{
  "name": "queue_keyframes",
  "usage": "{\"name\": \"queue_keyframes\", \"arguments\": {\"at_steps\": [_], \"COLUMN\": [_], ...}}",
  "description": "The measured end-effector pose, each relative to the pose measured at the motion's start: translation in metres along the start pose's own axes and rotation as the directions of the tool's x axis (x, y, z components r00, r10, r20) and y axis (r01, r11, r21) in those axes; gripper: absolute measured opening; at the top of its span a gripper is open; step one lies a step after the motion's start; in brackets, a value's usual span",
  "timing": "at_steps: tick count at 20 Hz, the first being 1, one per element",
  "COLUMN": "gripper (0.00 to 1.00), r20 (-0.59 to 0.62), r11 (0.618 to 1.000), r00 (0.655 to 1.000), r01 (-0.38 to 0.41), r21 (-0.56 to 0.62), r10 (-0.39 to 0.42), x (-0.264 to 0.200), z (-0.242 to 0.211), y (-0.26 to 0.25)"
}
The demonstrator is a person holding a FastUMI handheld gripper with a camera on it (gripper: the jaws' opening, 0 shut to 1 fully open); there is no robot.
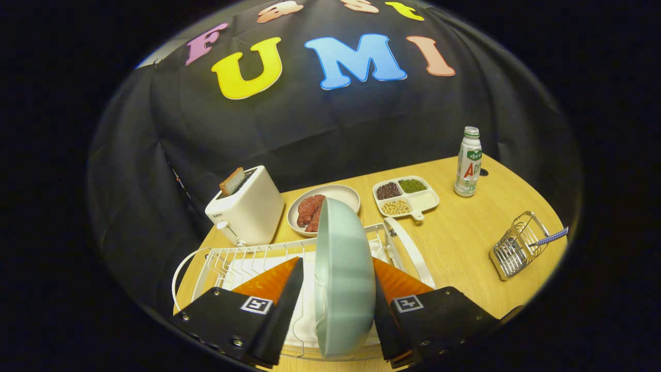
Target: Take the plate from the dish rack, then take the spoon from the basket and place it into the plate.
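Plate (345, 274), pale green and standing on edge, is filling the lower centre of the frame, sitting upright in the white wire dish rack (248, 256) whose slots are keeping it vertical for draining. The tongs (338, 305) are straddling it, one finger on each face; the right finger appears to be lying against the plate, while a sliver of gap is showing on the left, so the tongs are looking spread around the plate rather than clamped on it, and whether contact is being made on both sides cannot be told. The edge-on stance is offering a thin rim to pinch, which likely explains the straight-on approach along the rack.

At the right of the frame, a small wire basket (518, 247) is resting on the wooden desk (454, 243), with the spoon (551, 238), its handle checked blue and white, sticking out toward the right edge, well apart from the rack. Judging by this layout, the first step is being worked and the spoon is waiting untouched.

Behind the rack, in mid-frame, a white toaster (247, 207) is holding a slice of bread (233, 181), a round dish of red meat (324, 206) is sitting just beyond the plate's top, and a divided tray of beans and grains (407, 196) and a bottle (469, 162) are standing further right.
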State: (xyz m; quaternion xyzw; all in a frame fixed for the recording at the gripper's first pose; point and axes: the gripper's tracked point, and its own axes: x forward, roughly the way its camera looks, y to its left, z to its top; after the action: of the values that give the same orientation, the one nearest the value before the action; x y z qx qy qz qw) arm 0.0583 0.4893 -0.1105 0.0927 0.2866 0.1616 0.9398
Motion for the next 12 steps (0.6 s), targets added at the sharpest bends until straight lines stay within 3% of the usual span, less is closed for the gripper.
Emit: {"name": "queue_keyframes", "arguments": {"at_steps": [2,3,8,12], "gripper": [0.58,0.41,0.32,0.32], "r20": [-0.03,-0.035,-0.018,0.017], "r11": [1.0,0.997,0.961,0.894], "r00": [0.999,0.997,0.971,0.941], "r01": [0.03,0.073,0.231,0.326], "r21": [-0.002,-0.023,-0.153,-0.306], "r10": [-0.03,-0.074,-0.237,-0.337], "x": [0.006,0.004,-0.003,-0.008], "z": [-0.003,-0.004,0.001,0.004], "y": [-0.005,-0.012,-0.017,-0.001]}}
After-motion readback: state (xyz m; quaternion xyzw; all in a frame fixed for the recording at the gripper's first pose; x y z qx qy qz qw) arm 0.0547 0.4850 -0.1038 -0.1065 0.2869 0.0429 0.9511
